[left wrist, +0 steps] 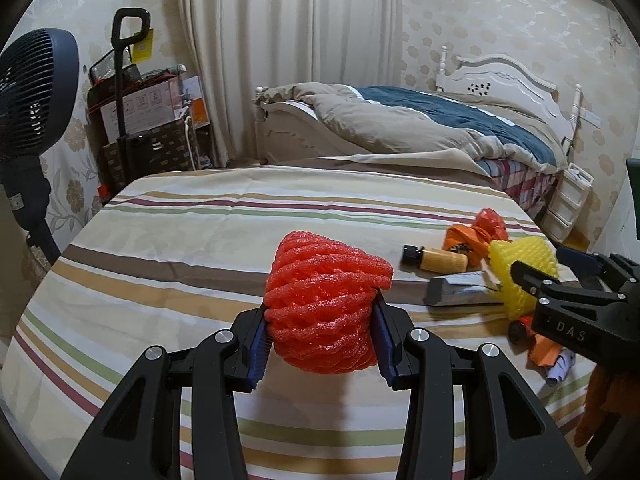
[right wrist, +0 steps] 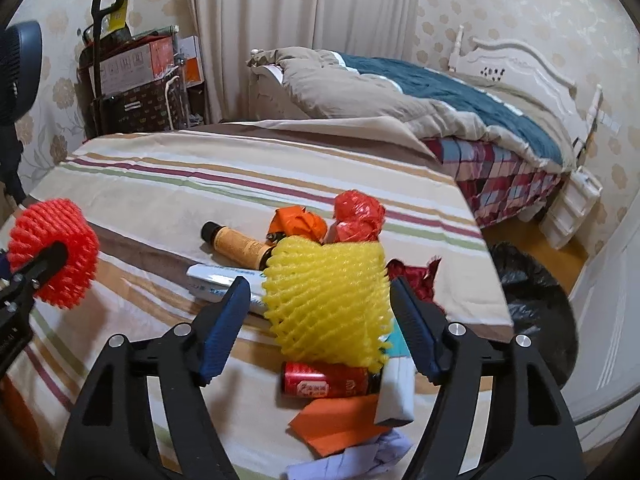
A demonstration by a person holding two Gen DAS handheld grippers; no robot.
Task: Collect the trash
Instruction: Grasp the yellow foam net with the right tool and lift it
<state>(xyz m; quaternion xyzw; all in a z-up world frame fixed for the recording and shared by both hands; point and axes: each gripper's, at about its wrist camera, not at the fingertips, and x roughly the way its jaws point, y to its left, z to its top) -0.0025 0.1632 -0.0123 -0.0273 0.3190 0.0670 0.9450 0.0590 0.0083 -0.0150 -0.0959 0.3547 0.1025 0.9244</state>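
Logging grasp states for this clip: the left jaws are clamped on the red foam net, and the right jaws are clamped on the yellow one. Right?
Not quite. The left gripper does clamp the red foam net, but the right gripper is open: in the right wrist view its jaws stand apart either side of the yellow foam net, with gaps showing.

Two foam nets: one red foam net (left wrist: 324,308) (right wrist: 52,254), one yellow foam net (right wrist: 326,300) (left wrist: 520,276). Two small bottles, an amber bottle (right wrist: 236,242) (left wrist: 436,260) and a red bottle (right wrist: 326,380). One white tube (right wrist: 220,280) (left wrist: 460,290). Two grippers, a left gripper (left wrist: 320,344) and a right gripper (right wrist: 320,328).
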